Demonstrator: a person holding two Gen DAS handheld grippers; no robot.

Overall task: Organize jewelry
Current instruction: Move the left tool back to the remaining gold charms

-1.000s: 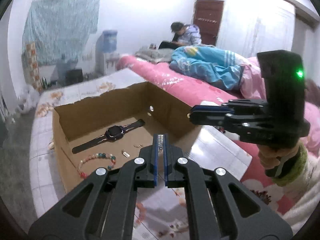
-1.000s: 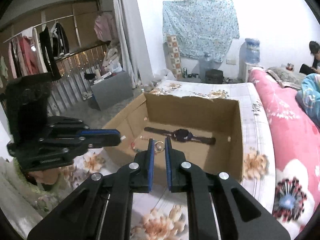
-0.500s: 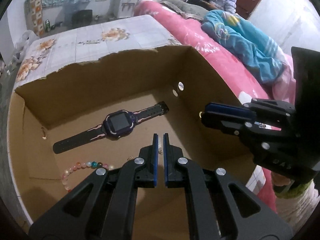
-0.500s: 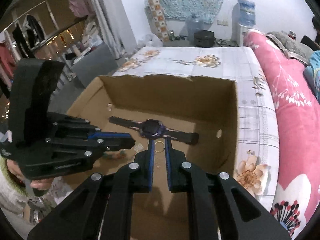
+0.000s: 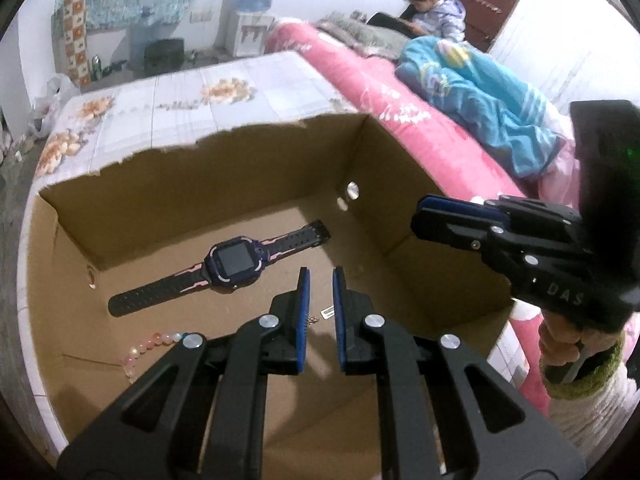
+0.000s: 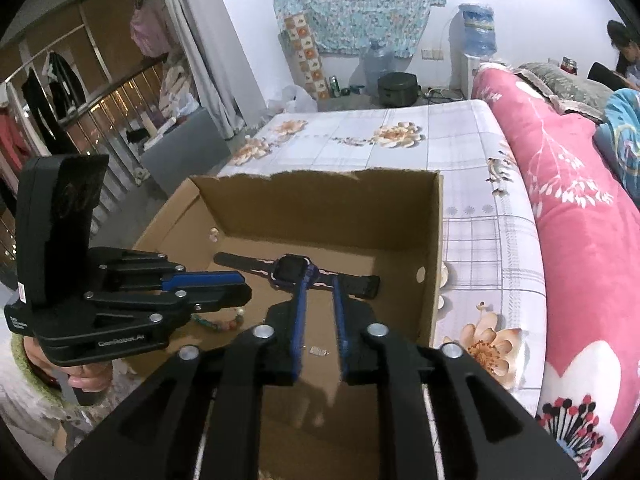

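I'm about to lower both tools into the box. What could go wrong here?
1. The left tool and right tool hang close together over the box, so they could collide.
2. The small clasp is tiny and flat, so the open jaws may miss it.
3. The watch and beads lie nearby and could get bumped.

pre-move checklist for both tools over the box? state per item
1. Left tool open, nothing between its fingers: ok.
2. Right tool open, nothing held: ok.
3. Watch lying flat on the cardboard box floor: ok.
4. Bead bracelet inside the box, partly hidden by the left tool: ok.
5. Small silver piece on the box floor, seen between the right tool's fingers; what it is: cannot tell.
6. Tools apart from each other over the box: ok.
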